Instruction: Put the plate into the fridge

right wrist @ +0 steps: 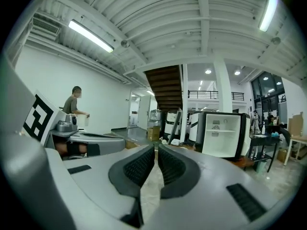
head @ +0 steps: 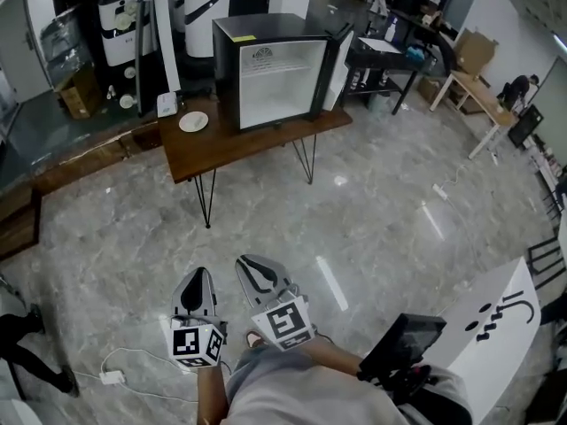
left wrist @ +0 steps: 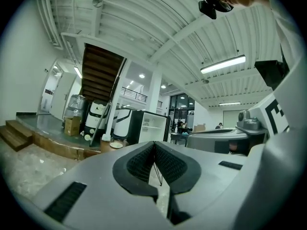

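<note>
Nearest the lens, the person's forearms enter from the bottom edge of the head view, cut off there, and hold the two tools side by side, pointing forward about level over the floor. Left gripper (head: 198, 277) has its jaws closed tip to tip, with nothing between them. Right gripper (head: 251, 266) sits just beside it, its jaws drawn together to a thin slit and likewise empty. Each carries its marker cube close to the wrist.

Grey marbled floor (head: 372, 228) stretches between the grippers and a wooden table (head: 239, 144) on thin black hairpin legs, well apart from them. On the table stands a black fridge (head: 270, 69) with its door (head: 340, 56) swung open to the right, showing a white interior. The plate (head: 193, 121) lies on the tabletop just left of the fridge, outside it.

Behind the table rise a dark staircase (left wrist: 100, 73) and white columns; desks fill the far right. A white cable (head: 133, 361) trails on the floor at lower left.

At this distance the plate is small, and whether anything lies on it cannot be told.
</note>
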A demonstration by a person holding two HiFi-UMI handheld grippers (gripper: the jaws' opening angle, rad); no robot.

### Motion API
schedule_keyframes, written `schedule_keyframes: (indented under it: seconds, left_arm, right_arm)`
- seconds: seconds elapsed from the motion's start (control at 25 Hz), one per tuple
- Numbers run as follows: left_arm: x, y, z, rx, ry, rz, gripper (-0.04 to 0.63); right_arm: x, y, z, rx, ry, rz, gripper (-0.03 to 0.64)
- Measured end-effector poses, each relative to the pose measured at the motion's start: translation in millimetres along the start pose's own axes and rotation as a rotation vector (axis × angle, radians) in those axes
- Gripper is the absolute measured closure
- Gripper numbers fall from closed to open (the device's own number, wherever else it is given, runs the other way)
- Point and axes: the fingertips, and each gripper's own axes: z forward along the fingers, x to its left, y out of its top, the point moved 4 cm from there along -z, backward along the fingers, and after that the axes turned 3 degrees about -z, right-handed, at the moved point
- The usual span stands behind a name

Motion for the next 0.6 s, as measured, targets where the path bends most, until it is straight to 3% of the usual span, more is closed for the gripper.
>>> schedule_keyframes:
  seconds: [0.36, 0.6]
  left_arm:
    - [60, 7, 66, -0.009, -0.002, -0.034, 0.577]
    - [98, 11, 169, 0.024, -0.011, -0.007, 0.575]
  right_arm:
    - [-14, -6, 88, 0.028, 0.014, -0.053, 0.598]
    - [-75, -4, 183, 0.004, 0.001, -0.054, 0.598]
